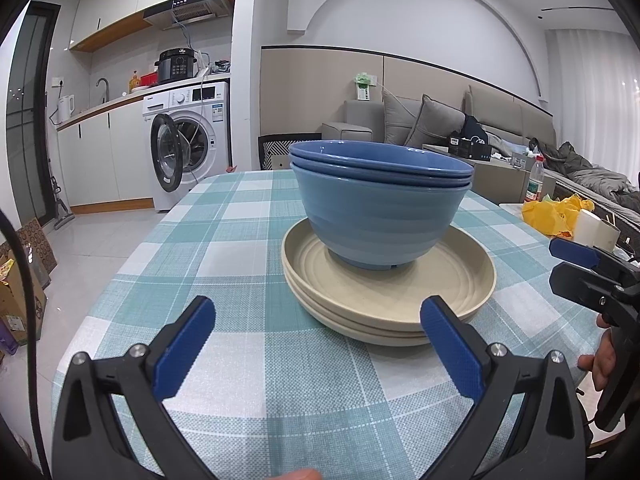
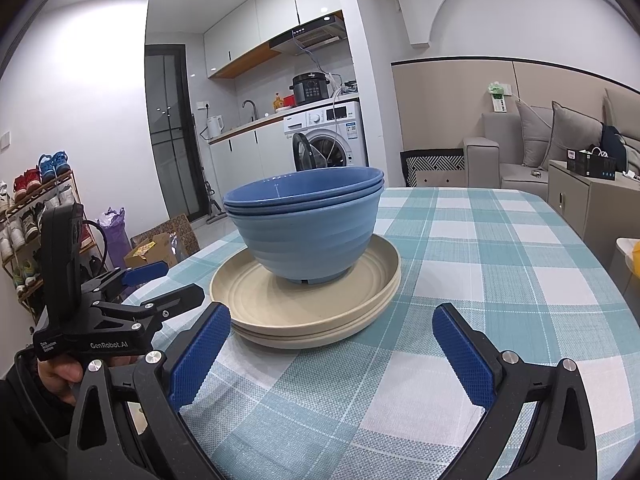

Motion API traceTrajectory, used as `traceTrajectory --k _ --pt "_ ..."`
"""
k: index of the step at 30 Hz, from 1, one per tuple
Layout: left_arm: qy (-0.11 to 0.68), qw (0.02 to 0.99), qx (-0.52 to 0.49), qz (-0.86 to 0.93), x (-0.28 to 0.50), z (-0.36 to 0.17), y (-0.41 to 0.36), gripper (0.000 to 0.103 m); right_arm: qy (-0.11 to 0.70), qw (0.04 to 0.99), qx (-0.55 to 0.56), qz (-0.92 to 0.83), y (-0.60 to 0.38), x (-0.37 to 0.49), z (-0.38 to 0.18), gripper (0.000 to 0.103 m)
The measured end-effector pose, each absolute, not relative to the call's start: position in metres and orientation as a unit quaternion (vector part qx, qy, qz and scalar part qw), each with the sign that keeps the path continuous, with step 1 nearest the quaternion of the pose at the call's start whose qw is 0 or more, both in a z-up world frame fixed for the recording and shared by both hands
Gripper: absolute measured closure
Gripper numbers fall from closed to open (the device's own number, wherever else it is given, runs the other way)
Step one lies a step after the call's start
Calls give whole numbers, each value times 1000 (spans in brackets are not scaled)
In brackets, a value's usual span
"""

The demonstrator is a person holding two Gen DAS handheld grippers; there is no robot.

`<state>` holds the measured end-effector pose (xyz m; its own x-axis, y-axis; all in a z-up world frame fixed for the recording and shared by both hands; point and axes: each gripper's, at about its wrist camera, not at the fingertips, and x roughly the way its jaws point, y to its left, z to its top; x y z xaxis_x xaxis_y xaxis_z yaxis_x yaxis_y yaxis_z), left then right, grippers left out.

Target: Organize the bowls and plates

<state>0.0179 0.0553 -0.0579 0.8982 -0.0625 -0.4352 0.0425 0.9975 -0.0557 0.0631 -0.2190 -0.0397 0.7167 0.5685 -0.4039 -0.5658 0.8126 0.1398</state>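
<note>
The table [image 1: 248, 364] holds tan plates [image 1: 390, 300] at 12 o'clock, blue bowls [image 1: 380, 200] stacked on top (all tidy, it seems). Left claw [image 1: 316, 348] and right claw [image 2: 332, 354] are spread, empty. Next: just back away.

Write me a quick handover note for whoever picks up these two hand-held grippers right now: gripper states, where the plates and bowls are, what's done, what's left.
Left hand-held gripper: open, empty, just short of the stack's near rim.
Right hand-held gripper: open, empty, also facing the stack from close by.
Blue bowls: three nested, standing upright on the beige plates.
Plates: stacked, looks like three, on the checked tablecloth near the middle of the table.
Done: bowls and plates appear gathered into one pile.
Left: possibly nothing; if the stack has to go elsewhere, that place is not in view. Nothing else of the job's dishes shows on the table.
</note>
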Motion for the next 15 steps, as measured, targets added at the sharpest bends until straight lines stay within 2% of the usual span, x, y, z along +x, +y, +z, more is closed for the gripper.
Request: traceTrajectory --k 15 --pt "222 974 -23 -32 18 -59 57 0 222 926 3 306 -218 62 -43 0"
